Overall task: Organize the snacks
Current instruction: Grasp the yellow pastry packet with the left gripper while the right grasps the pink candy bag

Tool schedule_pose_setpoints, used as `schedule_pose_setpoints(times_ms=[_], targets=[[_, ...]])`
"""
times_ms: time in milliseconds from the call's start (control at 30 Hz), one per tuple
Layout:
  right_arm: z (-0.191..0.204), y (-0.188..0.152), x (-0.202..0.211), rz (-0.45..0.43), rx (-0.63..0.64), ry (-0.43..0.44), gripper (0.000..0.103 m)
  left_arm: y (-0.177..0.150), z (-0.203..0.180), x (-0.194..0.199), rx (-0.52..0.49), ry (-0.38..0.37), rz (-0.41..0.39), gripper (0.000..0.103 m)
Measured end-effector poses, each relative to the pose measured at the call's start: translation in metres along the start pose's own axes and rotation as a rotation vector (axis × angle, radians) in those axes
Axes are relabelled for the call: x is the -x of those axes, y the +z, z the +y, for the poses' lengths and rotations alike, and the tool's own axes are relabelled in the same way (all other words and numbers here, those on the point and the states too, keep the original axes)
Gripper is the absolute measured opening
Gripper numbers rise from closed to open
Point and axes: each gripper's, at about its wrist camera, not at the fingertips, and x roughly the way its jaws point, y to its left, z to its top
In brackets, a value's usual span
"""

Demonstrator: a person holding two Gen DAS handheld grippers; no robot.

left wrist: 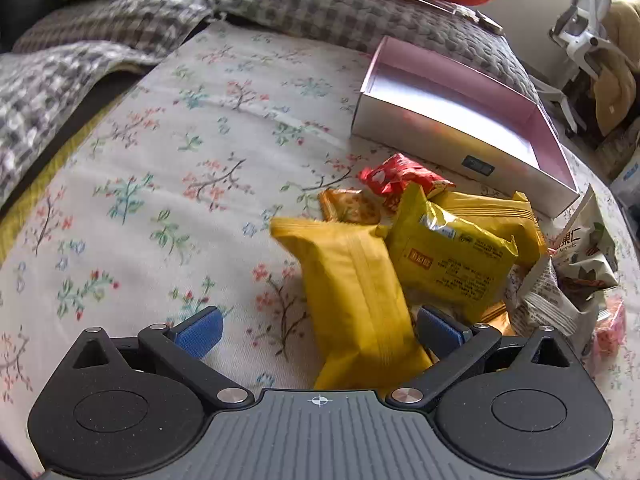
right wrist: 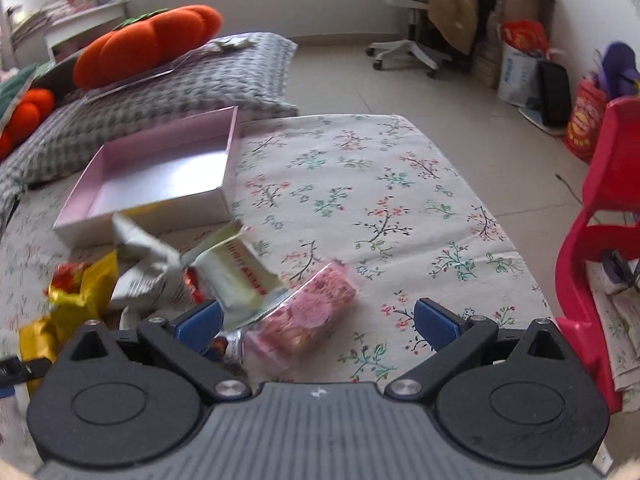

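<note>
A pile of snack packets lies on the flowered sheet (left wrist: 160, 184). My left gripper (left wrist: 318, 334) is open, its blue pads either side of a long yellow packet (left wrist: 352, 300) that lies between them. Behind it are a square yellow packet (left wrist: 452, 256), a red packet (left wrist: 400, 178), an orange cracker packet (left wrist: 350, 206) and grey-white nut packets (left wrist: 576, 264). An open pink box (left wrist: 460, 120) sits behind the pile, empty. My right gripper (right wrist: 318, 326) is open over a pink wafer packet (right wrist: 308, 312) and a cream packet (right wrist: 236, 272). The box (right wrist: 160, 172) shows at left.
A grey checked blanket (right wrist: 160, 92) and orange plush cushions (right wrist: 148, 44) lie behind the box. A red plastic chair (right wrist: 600, 240) stands at the bed's right edge. A white office chair (right wrist: 416, 20) and bags stand on the tiled floor beyond.
</note>
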Motion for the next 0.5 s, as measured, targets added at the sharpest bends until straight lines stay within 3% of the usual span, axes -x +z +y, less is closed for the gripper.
schedule_pose_setpoints(times_ms=[133,233,367,500], targets=[[-0.008,0.007,-0.018,0.053,-0.074,0.034,0.102,0.003,-0.009,-0.009,-0.034,0.004,0.007,0.103],[-0.012,0.011,-0.035,0.098,-0.142,0.011,0.1,0.005,-0.011,-0.016,-0.031,0.004,0.021,0.103],[-0.015,0.009,-0.045,0.12,-0.178,-0.028,0.093,0.005,-0.011,-0.018,-0.043,0.009,0.008,0.101],[-0.014,0.008,-0.059,0.164,-0.215,0.004,0.081,0.005,-0.01,-0.019,-0.049,0.006,-0.001,0.095]])
